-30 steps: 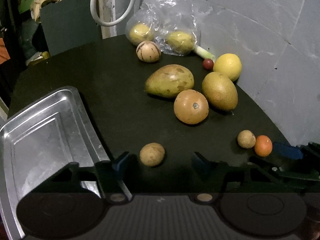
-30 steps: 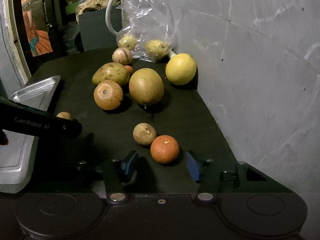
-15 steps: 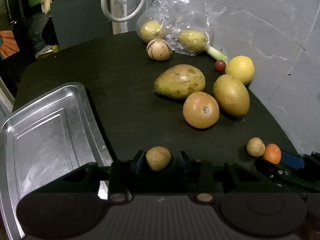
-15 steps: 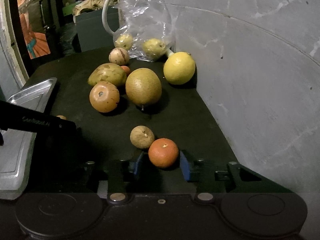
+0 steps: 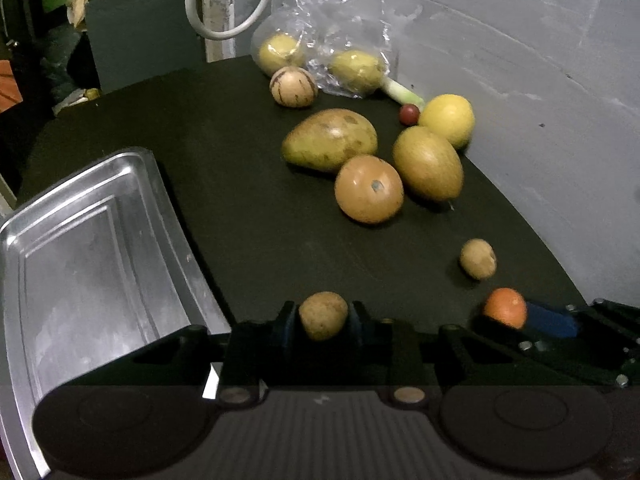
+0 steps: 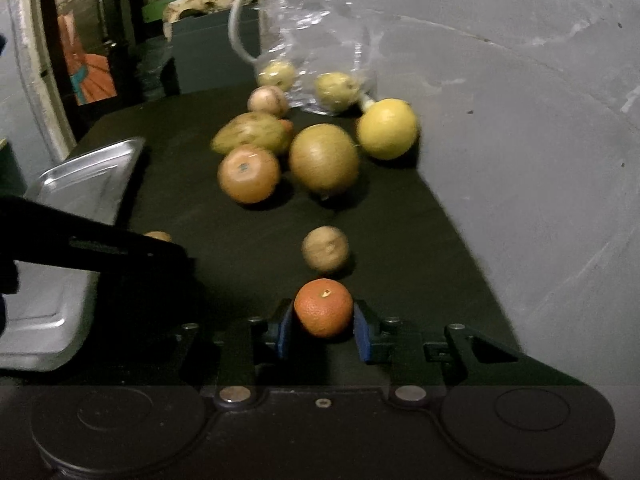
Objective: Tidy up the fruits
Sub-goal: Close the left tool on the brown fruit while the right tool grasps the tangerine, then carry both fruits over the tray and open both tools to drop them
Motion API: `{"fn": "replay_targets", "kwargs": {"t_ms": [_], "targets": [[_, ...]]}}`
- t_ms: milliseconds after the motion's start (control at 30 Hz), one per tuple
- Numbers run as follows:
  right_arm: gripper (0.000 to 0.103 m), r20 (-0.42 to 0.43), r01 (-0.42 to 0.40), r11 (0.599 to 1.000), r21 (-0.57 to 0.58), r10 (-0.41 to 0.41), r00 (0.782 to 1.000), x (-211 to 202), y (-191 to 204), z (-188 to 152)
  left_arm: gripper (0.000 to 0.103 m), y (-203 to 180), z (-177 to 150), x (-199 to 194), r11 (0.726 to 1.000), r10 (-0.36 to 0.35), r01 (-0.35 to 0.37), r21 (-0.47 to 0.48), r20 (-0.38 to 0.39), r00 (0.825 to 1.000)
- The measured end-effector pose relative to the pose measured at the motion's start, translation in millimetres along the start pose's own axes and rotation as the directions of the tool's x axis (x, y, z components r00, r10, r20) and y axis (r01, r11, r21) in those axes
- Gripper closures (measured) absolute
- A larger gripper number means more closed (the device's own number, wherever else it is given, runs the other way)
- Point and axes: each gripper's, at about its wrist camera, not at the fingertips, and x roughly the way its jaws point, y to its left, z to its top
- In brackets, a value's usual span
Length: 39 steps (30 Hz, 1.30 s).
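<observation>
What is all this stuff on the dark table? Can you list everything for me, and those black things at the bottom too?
small brown fruit: 1, tan, between the left tool's fingers
mandarin: 1, orange, between the right tool's fingers
second small brown fruit: 1, tan, just beyond the mandarin
large fruits: 4, one orange-brown, two green-brown, one yellow, mid-table by the wall
striped round fruit: 1, cream, beside the bag
small red fruit: 1, behind the yellow one
plastic bag: 1, clear, holding two yellowish fruits, far end
metal tray: 1, silver, left edge
white cable: 1, hanging behind
left tool: black, blue pads
right tool: black, blue pads
</observation>
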Motion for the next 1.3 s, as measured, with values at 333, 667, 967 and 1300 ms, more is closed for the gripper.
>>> {"fn": "replay_targets", "kwargs": {"t_ms": [333,667,967,1300], "targets": [[0.07,0.001,-0.087,0.994,-0.059,0.087,0.996,-25,57,-2,0.073,40,-9,-32,0.994,-0.045,0.049,-0.102,0.038,0.998],[0.07,0.03,-0.158,0.981,-0.113,0.162,0.986,-36,118,33,0.073,115,-4,-73,0.973,-0.037,0.069,-0.22,0.15,0.988],[0.07,-0.004,-0.243,0.959,-0.147,0.245,0.97,-3,171,84,0.073,200,-7,-82,0.945,0.062,0.0,-0.326,0.178,0.982],[0.07,0.009,-0.235,0.956,-0.177,0.24,0.971,43,223,135,0.073,254,3,-61,0.93,0.08,-0.016,-0.367,0.159,0.984]]}}
